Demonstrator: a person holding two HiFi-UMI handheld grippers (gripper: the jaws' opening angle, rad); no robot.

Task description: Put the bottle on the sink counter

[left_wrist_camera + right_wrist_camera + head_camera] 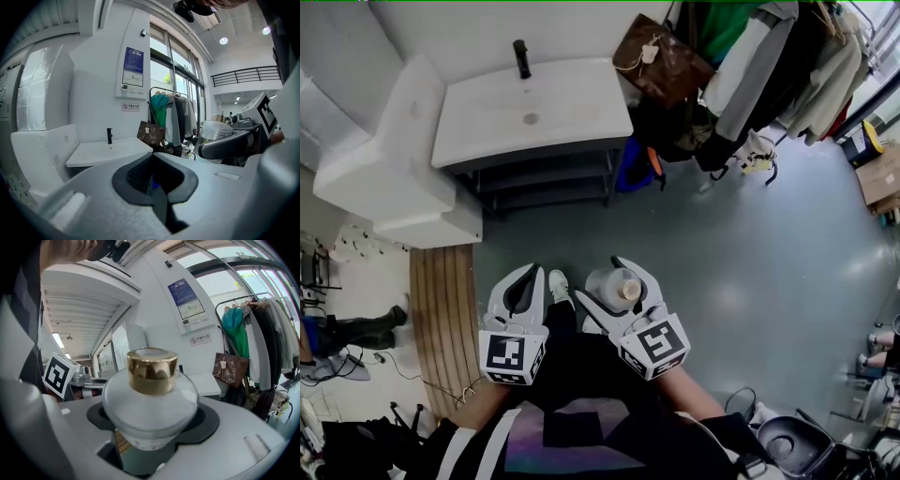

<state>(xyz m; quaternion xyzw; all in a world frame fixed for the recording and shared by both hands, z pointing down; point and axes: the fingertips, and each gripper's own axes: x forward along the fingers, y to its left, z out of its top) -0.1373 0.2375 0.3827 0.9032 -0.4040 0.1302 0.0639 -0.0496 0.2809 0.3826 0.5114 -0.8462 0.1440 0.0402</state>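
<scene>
My right gripper (617, 284) is shut on a frosted glass bottle (614, 285) with a gold cap (152, 369); the bottle (150, 408) sits upright between the jaws. My left gripper (525, 281) is shut with nothing in it, its jaws (154, 187) closed together. Both are held over the grey floor, well short of the white sink counter (572, 117), which has a black tap (521, 58) and a drain hole. The same sink counter (110, 152) lies ahead in the left gripper view.
A brown handbag (661, 61) and a rack of hanging clothes (769, 66) stand right of the sink. White blocks (389, 169) sit to its left, with a wooden strip (441, 319) on the floor. Dark shelves (548, 178) run under the counter.
</scene>
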